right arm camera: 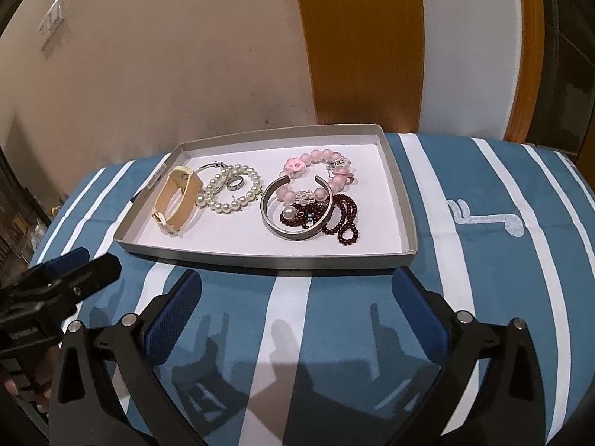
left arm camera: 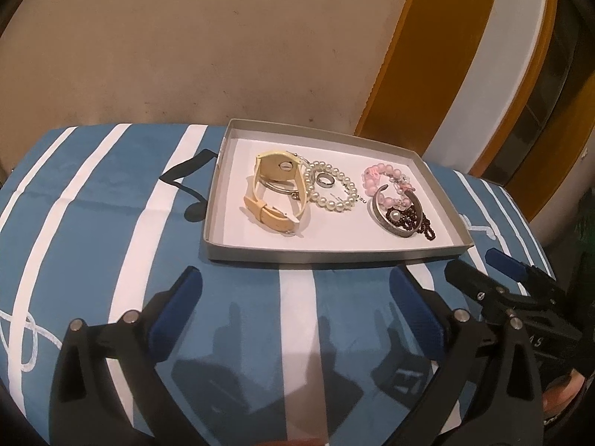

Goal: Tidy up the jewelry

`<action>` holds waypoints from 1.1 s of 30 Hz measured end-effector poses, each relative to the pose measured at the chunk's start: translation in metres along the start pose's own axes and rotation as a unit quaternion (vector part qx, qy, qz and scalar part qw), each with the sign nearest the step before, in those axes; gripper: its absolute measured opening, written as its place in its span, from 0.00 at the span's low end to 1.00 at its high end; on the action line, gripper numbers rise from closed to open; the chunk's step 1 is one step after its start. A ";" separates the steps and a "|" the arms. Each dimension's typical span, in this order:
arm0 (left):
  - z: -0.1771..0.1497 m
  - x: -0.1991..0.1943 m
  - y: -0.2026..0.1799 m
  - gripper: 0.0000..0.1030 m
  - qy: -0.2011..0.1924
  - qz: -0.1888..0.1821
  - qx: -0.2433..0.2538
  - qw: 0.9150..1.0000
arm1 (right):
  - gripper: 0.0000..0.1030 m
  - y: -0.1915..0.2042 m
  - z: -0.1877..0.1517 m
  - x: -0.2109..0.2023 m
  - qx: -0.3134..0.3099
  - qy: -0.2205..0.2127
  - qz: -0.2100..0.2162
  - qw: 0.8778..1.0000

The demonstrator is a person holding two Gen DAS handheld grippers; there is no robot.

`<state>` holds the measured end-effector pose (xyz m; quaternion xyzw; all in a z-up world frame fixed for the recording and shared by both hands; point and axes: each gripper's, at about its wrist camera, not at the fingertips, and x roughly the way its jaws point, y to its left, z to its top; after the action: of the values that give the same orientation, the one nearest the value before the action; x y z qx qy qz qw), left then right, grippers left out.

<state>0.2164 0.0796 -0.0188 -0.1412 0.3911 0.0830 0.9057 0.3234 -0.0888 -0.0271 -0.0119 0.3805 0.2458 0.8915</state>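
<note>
Blue-padded and spread wide, the left gripper [left arm camera: 295, 290] hangs over the striped cloth on the tabletop [left arm camera: 111, 223] with nothing between its fingers. The right gripper [right arm camera: 297, 290] is likewise released and empty, alongside it.

At twelve o'clock from both, just past the fingertips, sits a shallow grey tray [right arm camera: 260, 254] lined white. All visible jewelry lies inside it, in two clusters. At the tray's nine o'clock side: a cream watch [left arm camera: 277, 186] on its edge, a pearl bracelet [left arm camera: 331, 186] touching it, and a silver ring [left arm camera: 326, 179] inside the pearl loop. At the three o'clock side: a pink bead bracelet [right arm camera: 316, 171], a silver cuff [right arm camera: 297, 219] and a dark red bead strand [right arm camera: 344, 219], overlapping one another.

Status: this layout fits either gathered pieces awaiting separation or a finished sort; the pictures do not settle which.

Risks, as judged:
- Tangled strand inside the cuff; lifting either piece could drag the other.
- Ring is small and smooth; wide pads could flick it.
- Light tray may slide on cloth if nudged.
</note>
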 end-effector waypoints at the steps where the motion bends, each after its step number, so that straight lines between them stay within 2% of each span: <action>1: 0.000 -0.001 -0.001 0.98 -0.001 0.000 0.001 1.000 | 0.99 0.000 0.000 -0.001 0.001 -0.002 0.002 1.000; 7: 0.002 -0.007 -0.007 0.98 -0.004 -0.007 0.007 1.000 | 0.99 0.000 0.002 -0.007 0.007 -0.006 0.007 1.000; 13: 0.001 -0.006 -0.011 0.98 0.003 0.007 0.016 1.000 | 0.99 -0.001 0.002 -0.005 0.009 -0.001 0.005 1.000; 21: 0.002 -0.006 -0.011 0.98 0.008 -0.010 0.017 1.000 | 0.99 -0.001 0.001 -0.003 0.011 0.001 0.006 1.000; 33: 0.003 -0.006 -0.013 0.98 0.020 -0.010 0.019 1.000 | 0.99 -0.001 -0.001 -0.003 0.011 0.006 0.007 1.000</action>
<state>0.2175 0.0683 -0.0098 -0.1290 0.4090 0.0637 0.9011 0.3216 -0.0908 -0.0255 -0.0012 0.3890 0.2473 0.8874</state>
